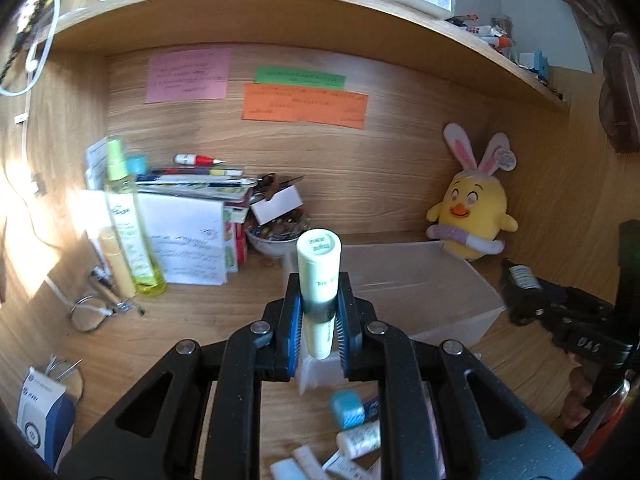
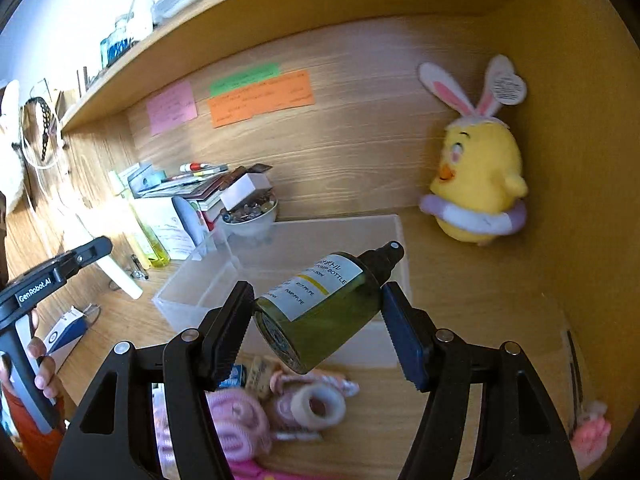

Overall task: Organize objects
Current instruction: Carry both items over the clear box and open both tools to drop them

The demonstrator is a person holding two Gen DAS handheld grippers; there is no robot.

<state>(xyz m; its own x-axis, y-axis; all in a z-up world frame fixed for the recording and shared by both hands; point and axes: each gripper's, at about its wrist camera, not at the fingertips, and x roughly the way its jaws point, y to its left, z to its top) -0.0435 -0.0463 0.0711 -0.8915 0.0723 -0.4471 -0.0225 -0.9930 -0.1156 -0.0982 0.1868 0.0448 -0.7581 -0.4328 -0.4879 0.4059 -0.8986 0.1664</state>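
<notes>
In the left wrist view my left gripper (image 1: pixel 319 312) is shut on a pale green tube (image 1: pixel 319 264) that stands upright between the pads, cap end up. Behind it on the desk sits an open clear plastic box (image 1: pixel 452 280). In the right wrist view my right gripper (image 2: pixel 320 328) is shut on a dark green pump bottle (image 2: pixel 320 304) with a white label. The bottle lies tilted across the jaws, nozzle up to the right, above the clear box's (image 2: pixel 192 280) near edge. The left gripper (image 2: pixel 86 254) with its tube shows at the left.
A yellow chick plush (image 1: pixel 472 216) with bunny ears leans in the back right corner. At back left stand a stack of books and papers (image 1: pixel 188 224), a tall yellow-green spray bottle (image 1: pixel 132 232) and a bowl of small items (image 1: pixel 280 236). Pink hair items (image 2: pixel 280 404) and small bottles (image 1: pixel 352 420) lie near the front.
</notes>
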